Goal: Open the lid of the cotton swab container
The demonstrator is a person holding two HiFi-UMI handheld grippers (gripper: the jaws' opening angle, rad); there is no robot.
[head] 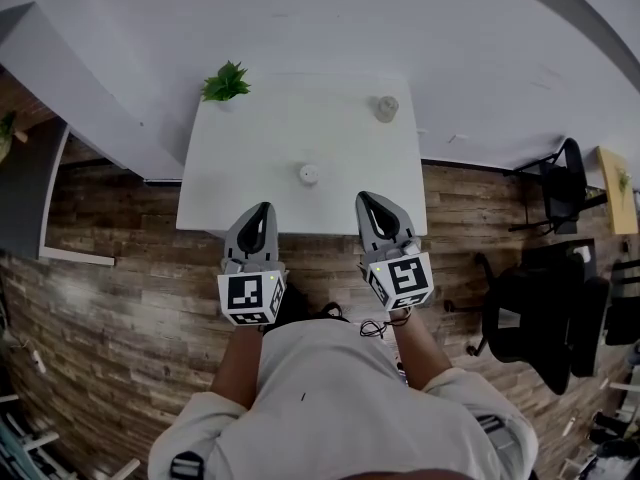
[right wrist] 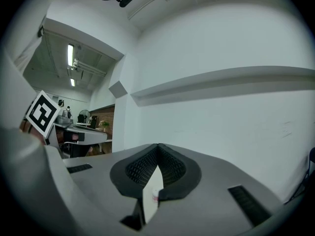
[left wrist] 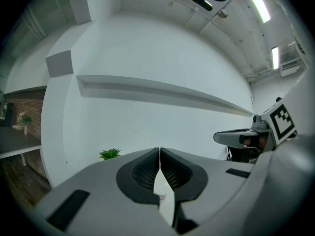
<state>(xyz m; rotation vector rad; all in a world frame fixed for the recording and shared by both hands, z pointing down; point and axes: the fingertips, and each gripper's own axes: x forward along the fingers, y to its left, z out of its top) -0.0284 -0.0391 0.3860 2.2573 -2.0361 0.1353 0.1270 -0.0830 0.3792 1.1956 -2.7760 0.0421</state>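
Observation:
A small round white container stands near the middle of the white table, closer to its front edge. In each gripper view a sliver of it shows through the slit below the jaws. My left gripper hovers at the table's front edge, left of the container, shut with nothing in it. My right gripper hovers at the front edge to the container's right, also shut and empty. Both grippers point toward the wall and stay short of the container.
A green potted plant sits at the table's back left corner, and a clear jar at the back right. Black office chairs stand on the wooden floor to the right. The table backs onto a white wall.

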